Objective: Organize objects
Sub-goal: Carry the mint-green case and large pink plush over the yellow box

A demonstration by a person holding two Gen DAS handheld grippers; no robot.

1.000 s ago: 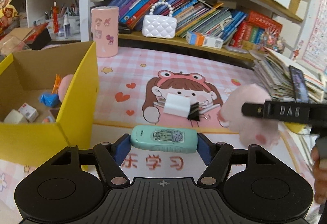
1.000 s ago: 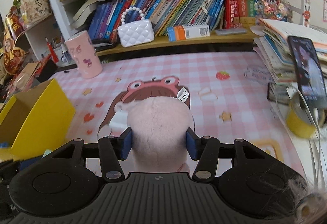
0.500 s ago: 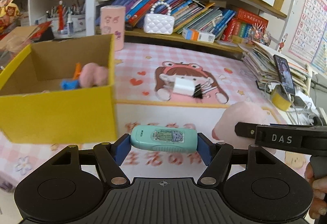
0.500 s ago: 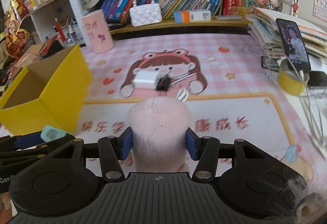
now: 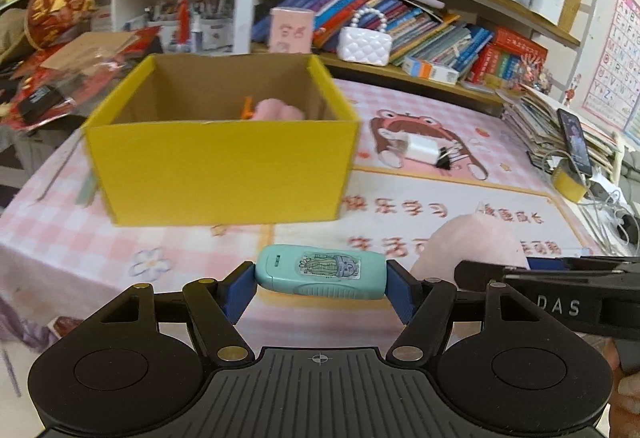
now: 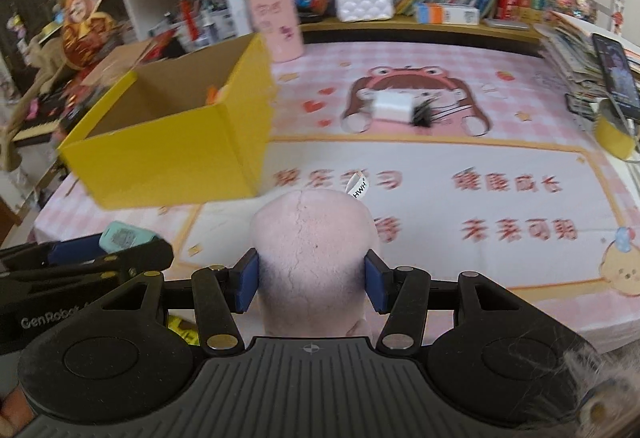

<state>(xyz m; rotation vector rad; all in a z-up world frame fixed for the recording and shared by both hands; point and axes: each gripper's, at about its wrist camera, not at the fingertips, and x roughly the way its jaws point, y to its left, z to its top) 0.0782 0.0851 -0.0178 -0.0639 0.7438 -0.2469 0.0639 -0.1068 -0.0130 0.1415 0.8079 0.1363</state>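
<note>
My left gripper [image 5: 320, 284] is shut on a teal oblong case with a cactus sticker [image 5: 321, 271], held crosswise above the table's near edge. My right gripper [image 6: 311, 276] is shut on a pale pink plush toy [image 6: 314, 238] with a white tag. Each gripper shows in the other's view: the plush [image 5: 468, 244] at the right, the teal case [image 6: 120, 236] at the lower left. An open yellow cardboard box [image 5: 224, 154] stands ahead of the left gripper, with a pink toy [image 5: 276, 109] and an orange piece inside. In the right wrist view the box [image 6: 172, 150] lies ahead to the left.
A white charger block with a black binder clip [image 5: 426, 150] lies on the pink cartoon mat [image 6: 440, 198]. A pink cylinder [image 6: 276, 22] and white quilted purse [image 6: 362, 0] stand before the bookshelf. At the right are stacked books, a phone [image 6: 614, 70] and a yellow tape roll [image 5: 568, 184].
Both grippers have drawn back toward the table's near edge with their loads. The yellow box has shifted from the left edge to straight ahead in the left wrist view.
</note>
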